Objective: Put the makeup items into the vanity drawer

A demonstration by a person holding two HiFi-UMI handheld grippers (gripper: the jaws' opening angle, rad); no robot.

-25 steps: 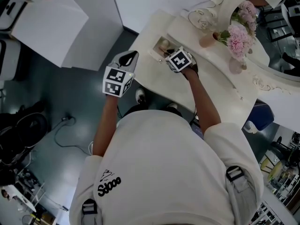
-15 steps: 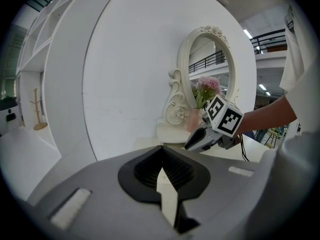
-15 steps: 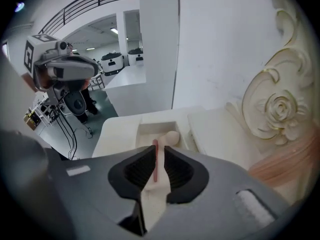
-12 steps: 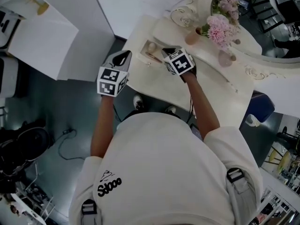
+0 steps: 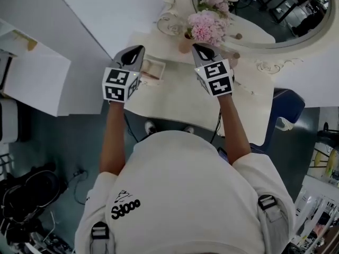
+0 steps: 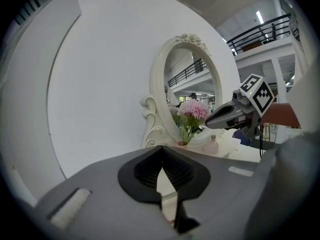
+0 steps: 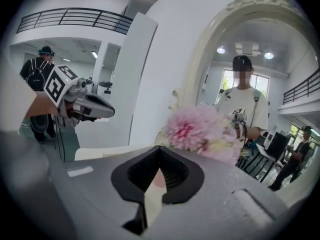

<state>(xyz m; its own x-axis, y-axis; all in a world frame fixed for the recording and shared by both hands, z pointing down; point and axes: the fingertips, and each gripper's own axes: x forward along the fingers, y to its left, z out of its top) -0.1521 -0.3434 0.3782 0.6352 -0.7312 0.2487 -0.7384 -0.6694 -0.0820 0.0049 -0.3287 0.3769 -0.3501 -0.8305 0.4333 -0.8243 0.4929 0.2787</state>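
Note:
The white vanity table (image 5: 185,102) has a small drawer (image 5: 153,63) standing open at its left end, with small items inside that are too small to tell apart. My left gripper (image 5: 136,50) hovers at the drawer's left edge, shut and empty; its jaws (image 6: 161,154) meet with nothing between them. My right gripper (image 5: 200,47) hangs over the tabletop to the right of the drawer, just in front of the pink flowers (image 5: 206,28). It is shut (image 7: 160,154) and holds nothing. Each gripper shows in the other's view: the right one (image 6: 210,124), the left one (image 7: 109,112).
An oval mirror (image 5: 265,7) in a carved white frame stands behind the flowers (image 6: 192,111). A small pink bottle (image 6: 212,146) sits on the table's raised shelf. A white wall (image 5: 106,9) backs the table's left side. A dark blue stool (image 5: 288,110) stands at the right.
My right gripper has left the open drawer and moved right, up to the flowers. My left gripper has come in to the drawer's left edge. The head view has swung toward the mirror.

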